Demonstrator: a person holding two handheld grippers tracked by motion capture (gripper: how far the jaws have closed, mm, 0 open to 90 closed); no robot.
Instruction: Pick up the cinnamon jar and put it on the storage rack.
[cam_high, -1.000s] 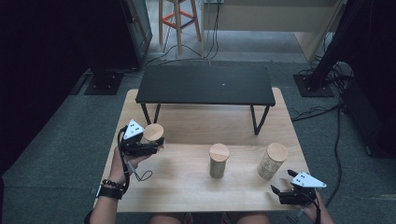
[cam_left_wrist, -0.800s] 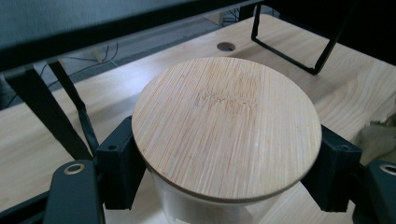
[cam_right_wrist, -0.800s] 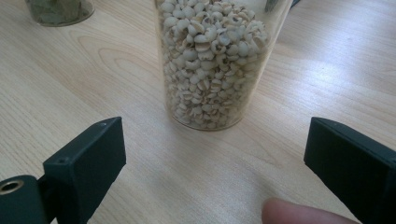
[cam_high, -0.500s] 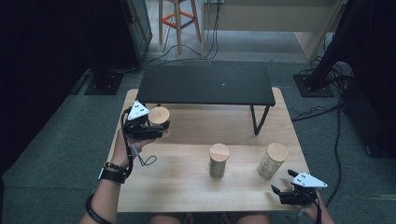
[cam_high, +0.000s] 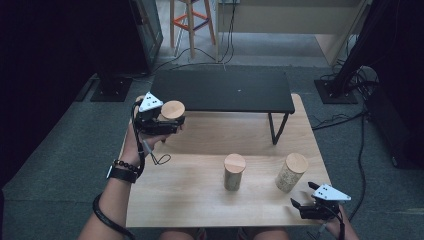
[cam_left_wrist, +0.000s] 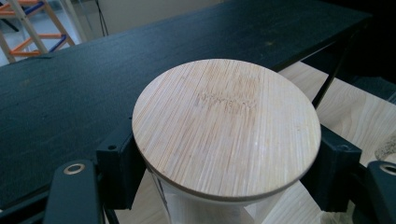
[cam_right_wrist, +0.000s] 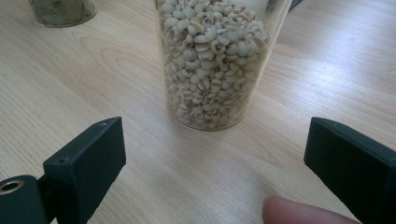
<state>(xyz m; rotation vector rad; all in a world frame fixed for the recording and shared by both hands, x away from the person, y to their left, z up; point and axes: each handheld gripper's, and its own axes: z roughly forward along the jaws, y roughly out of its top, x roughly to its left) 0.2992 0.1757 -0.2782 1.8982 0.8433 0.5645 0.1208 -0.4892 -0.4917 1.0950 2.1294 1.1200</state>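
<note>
At ten o'clock on the wooden table (cam_high: 200, 200), left gripper (cam_high: 159, 121) clamped on a raised jar (cam_high: 172, 111) beside the black bench (cam_high: 225, 90), right gripper (cam_high: 314, 203) at five o'clock, jaws apart, facing a jar of grains (cam_right_wrist: 219, 60), third jar (cam_high: 234, 171) mid-table.

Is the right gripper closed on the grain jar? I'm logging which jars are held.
No. In the right gripper view, the right gripper has its jaws spread wide, short of the grain jar standing on the table.
</note>
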